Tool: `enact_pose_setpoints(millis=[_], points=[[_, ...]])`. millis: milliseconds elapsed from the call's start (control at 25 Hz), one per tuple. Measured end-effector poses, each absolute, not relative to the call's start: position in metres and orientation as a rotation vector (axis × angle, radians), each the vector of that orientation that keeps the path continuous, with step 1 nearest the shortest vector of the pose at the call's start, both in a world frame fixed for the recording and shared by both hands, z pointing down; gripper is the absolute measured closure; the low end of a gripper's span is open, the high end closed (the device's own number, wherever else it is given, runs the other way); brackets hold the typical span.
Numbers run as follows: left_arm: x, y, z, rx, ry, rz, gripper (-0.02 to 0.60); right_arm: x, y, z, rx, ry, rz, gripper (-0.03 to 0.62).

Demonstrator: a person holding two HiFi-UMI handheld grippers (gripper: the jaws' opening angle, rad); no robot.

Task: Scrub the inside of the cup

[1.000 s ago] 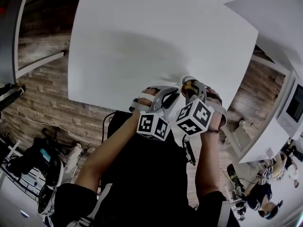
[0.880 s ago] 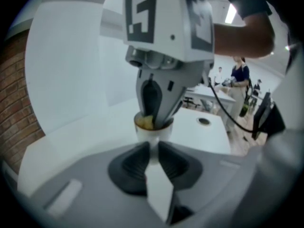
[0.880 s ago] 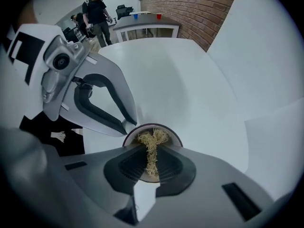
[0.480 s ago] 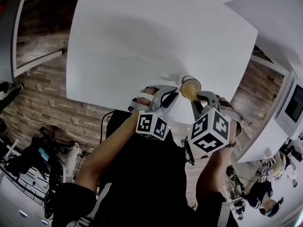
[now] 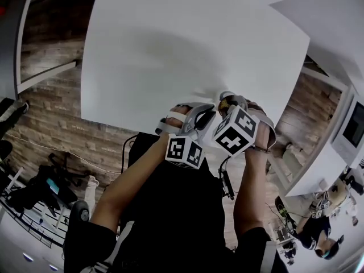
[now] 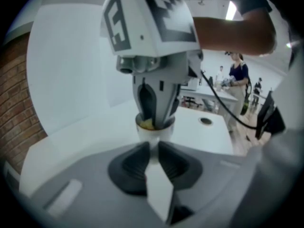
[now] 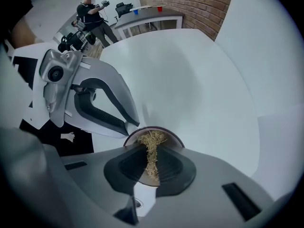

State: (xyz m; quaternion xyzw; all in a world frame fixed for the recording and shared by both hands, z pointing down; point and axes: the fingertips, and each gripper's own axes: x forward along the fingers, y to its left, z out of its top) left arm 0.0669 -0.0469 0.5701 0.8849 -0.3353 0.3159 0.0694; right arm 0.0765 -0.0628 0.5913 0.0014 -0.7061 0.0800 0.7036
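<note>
A small white cup point(image 5: 225, 97) stands near the front edge of the white table point(image 5: 170, 44). My left gripper point(image 5: 207, 116) reaches in from the left and is shut on the cup's side; in the left gripper view a white part of the cup point(image 6: 155, 161) sits between its pads. My right gripper point(image 5: 228, 104) comes down from above into the cup's mouth. It is shut on a straw-coloured fibrous scrubber point(image 7: 151, 152), whose tuft lies inside the cup's rim point(image 7: 172, 134). In the left gripper view the right gripper point(image 6: 154, 119) dips into the cup point(image 6: 155, 130).
The table edge runs just under both grippers, with brick-patterned floor point(image 5: 51, 112) below. Another white table point(image 5: 318, 169) stands to the right. A person point(image 7: 92, 13) stands far off by a desk with a red cup point(image 7: 159, 8) and a blue cup point(image 7: 136, 11).
Half a second ago the right gripper was pulled back toward me, off the cup's mouth. It has now moved forward and back into the cup. The left gripper has stayed put.
</note>
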Motion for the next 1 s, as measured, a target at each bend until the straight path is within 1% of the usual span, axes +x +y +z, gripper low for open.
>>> enact_pose_setpoints(millis=[200,680,880,1000], points=[[0.066,-0.047,0.570,2.657,-1.014,0.949,0.520,0.082,-0.061,0.581,0.023,-1.558,0.181,0.559],[0.065,-0.048,0.575,2.636,-1.014,1.005,0.520,0.094,-0.047,0.522,0.122,-1.650,0.208,0.559],[0.063,-0.049,0.580,2.619,-1.009,1.010,0.517,0.095,-0.057,0.490,0.307,-1.839,0.246,0.557],[0.064,-0.048,0.580,2.587,-1.016,1.026,0.504,0.112,-0.062,0.468,0.479,-1.970,0.309,0.557]])
